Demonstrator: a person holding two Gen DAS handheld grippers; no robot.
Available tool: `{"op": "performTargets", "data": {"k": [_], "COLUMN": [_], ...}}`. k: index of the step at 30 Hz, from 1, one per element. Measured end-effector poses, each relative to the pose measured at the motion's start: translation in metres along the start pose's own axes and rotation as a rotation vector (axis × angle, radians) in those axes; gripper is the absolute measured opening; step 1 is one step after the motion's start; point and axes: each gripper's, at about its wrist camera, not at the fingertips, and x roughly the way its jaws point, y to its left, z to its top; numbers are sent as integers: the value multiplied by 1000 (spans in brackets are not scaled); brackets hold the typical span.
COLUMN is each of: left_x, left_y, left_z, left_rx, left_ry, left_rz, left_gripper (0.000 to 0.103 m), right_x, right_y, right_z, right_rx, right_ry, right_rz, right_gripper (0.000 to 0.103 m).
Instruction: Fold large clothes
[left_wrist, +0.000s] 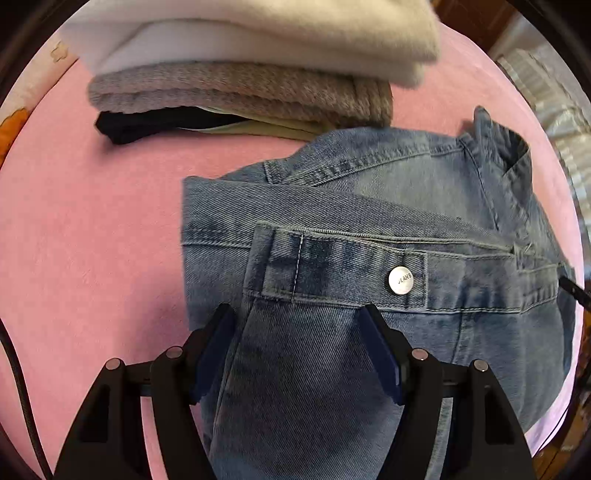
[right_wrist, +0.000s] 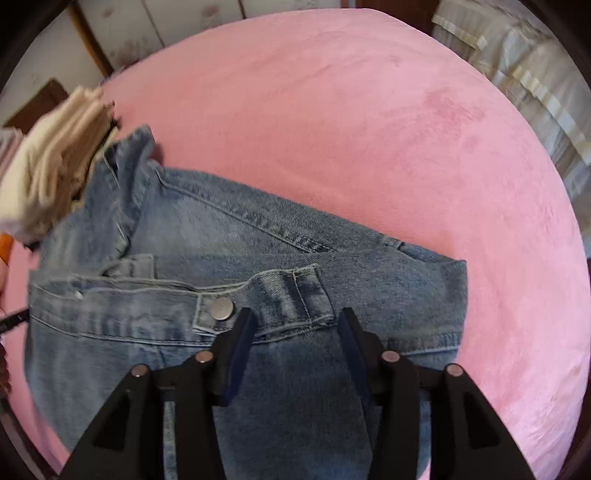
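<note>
A: How many garments were on the pink cover (right_wrist: 369, 122)?

B: 1 pair of blue denim jeans (left_wrist: 369, 206) lay loosely folded near its middle, and 1 stack of folded clothes (left_wrist: 240, 74) sat just behind them. In that stack I counted at least 4 layers: 2 pale fleecy pieces on top, 1 grey ribbed knit, 1 black piece at the bottom, with a thin yellowish edge showing between the last 2.

A: Textures?

B: The cover was soft and velvety. The jeans were coarse twill with stitched seams, a flat waistband and 1 round metal button (left_wrist: 401, 280) stamped JEANS.

A: And the tools?

B: 2 black grippers with dark blue pads. The left gripper (left_wrist: 295, 347) stood with its jaws apart over the denim below the waistband, pinching nothing. The right gripper (right_wrist: 295, 343) was likewise spread wide over the waistband end, beside the button, with no cloth clamped.
</note>
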Motion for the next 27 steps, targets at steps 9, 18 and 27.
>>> {"op": "performTargets", "data": {"k": [9, 18, 27], "left_x": [8, -34, -100], "left_y": [1, -16, -25], "left_z": [0, -18, 5], "left_rx": [111, 132, -1], "left_ry": [-32, -163, -335], "left_rz": [-8, 196, 153], "left_gripper": [58, 15, 14], "right_x": [18, -20, -102], "right_y": [8, 14, -5], "right_z": [6, 0, 7], "right_rx": [-6, 25, 142], "right_ry": [-28, -117, -318], "right_rz": [-41, -87, -31], "right_gripper": [56, 25, 24]}}
